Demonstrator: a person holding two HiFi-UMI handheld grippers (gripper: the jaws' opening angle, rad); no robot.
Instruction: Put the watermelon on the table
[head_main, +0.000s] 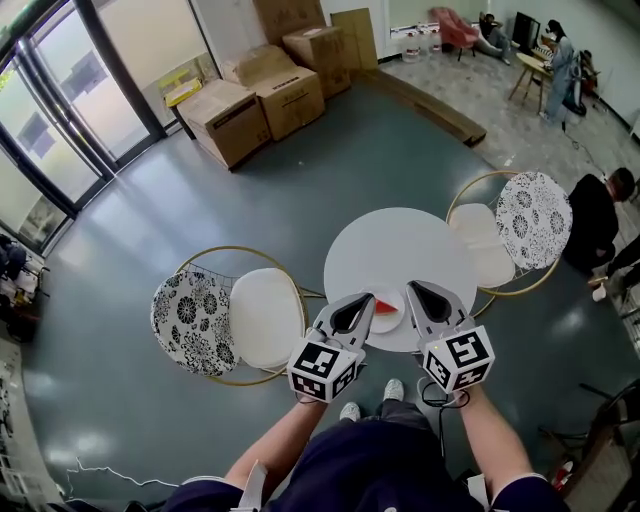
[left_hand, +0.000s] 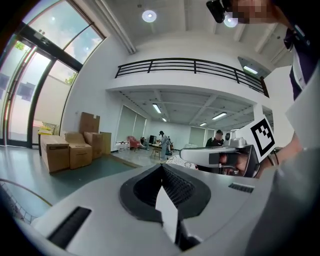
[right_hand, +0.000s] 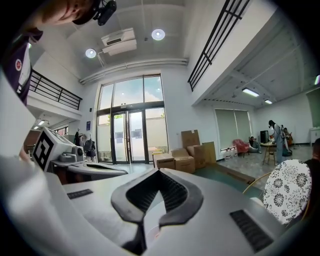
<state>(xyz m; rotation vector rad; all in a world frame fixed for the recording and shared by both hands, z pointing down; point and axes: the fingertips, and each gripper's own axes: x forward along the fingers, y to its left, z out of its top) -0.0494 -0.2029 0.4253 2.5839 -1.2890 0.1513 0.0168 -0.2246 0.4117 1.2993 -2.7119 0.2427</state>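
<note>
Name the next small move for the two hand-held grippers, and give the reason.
Probably draw both back from the table and stop. The watermelon slice already lies on a small white plate near the table's near edge. The left hand-held gripper and right hand-held gripper are both shut with nothing between their jaws. Nothing seems left to carry.

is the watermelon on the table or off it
On the table. In the head view the watermelon slice lies on a small white plate at the near edge of the round white table.
</note>
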